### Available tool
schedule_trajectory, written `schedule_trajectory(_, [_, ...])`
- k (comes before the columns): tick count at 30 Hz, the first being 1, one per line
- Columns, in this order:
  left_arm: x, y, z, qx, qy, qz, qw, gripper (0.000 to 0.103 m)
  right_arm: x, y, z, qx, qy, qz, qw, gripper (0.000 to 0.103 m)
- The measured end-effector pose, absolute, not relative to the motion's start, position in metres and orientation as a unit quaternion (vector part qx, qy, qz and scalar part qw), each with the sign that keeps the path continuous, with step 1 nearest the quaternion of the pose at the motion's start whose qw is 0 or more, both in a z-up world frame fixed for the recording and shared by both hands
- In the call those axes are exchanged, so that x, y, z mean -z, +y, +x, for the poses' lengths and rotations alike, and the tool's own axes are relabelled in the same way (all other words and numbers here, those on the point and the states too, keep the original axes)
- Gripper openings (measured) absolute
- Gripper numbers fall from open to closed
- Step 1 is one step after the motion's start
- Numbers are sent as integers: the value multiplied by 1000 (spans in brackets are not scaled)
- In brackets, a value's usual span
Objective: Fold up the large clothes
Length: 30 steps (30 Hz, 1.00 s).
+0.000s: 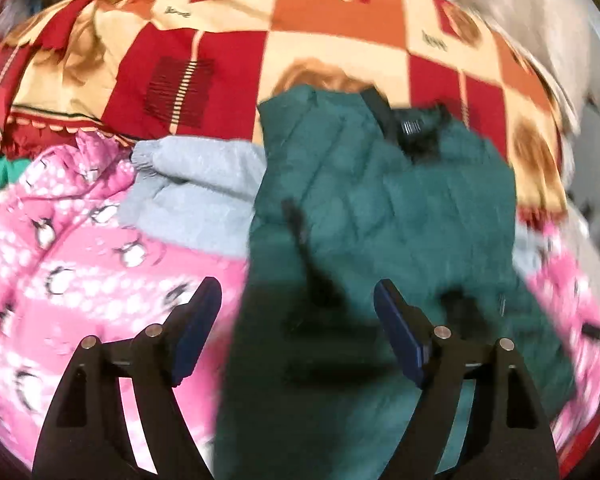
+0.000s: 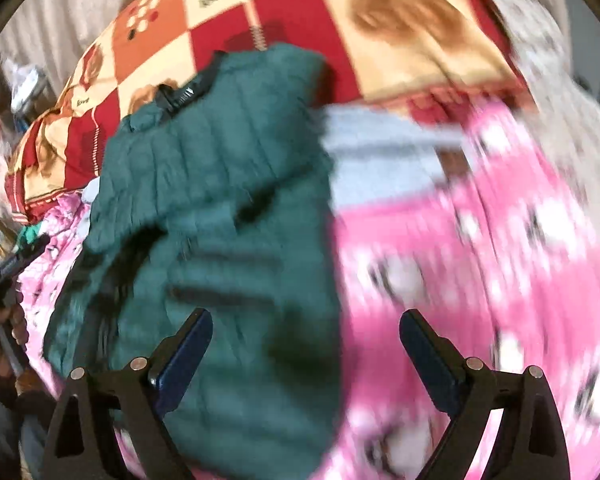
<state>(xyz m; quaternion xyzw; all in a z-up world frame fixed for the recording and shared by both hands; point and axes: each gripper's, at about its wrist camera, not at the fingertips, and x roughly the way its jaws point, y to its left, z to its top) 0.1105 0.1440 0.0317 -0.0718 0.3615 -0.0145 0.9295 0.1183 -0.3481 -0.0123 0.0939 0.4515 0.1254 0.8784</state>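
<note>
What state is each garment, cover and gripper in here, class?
Green quilted jacket: lying folded on the pink blanket.
Grey garment: crumpled beside the jacket.
Pink penguin blanket: spread out.
Patchwork bedcover: spread flat.
Left gripper: open, empty.
Right gripper: open, empty.

Both grippers angled down, jaws spread wide, nothing between the pads. Left gripper (image 1: 298, 300): blue pads apart, empty. Right gripper (image 2: 306, 332): same (pic blurred). A hand (image 2: 8, 332) grips the left tool's handle, seen at the right cam's edge.
</note>
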Motion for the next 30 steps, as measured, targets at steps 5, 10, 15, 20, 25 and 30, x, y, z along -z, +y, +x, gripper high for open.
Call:
schedule_trajectory(5, [5,170,65,27,394,-70,916,79,57,-370,84,-153,459,187,855,93])
schedule_trajectory(10, [44,192,29,21,410,-134,902,79,73,-357,74,-208,421,248,847,93])
schedule_trajectory(15, [50,178,20,51,396,-140,906,83,81,-342,67,-251,390,241,853,94])
schedule_trajectory(20, [59,162,23,107,402,-171,893,89,89,-342,52,-263,355,210,872,83])
schedule_trajectory(25, [57,165,25,136,398,-194,886,89,82,-342,57,-258,365,217,868,64])
schedule_trajectory(30, [54,159,39,127,402,-181,888,88,81,-332,65,-282,353,225,863,61])
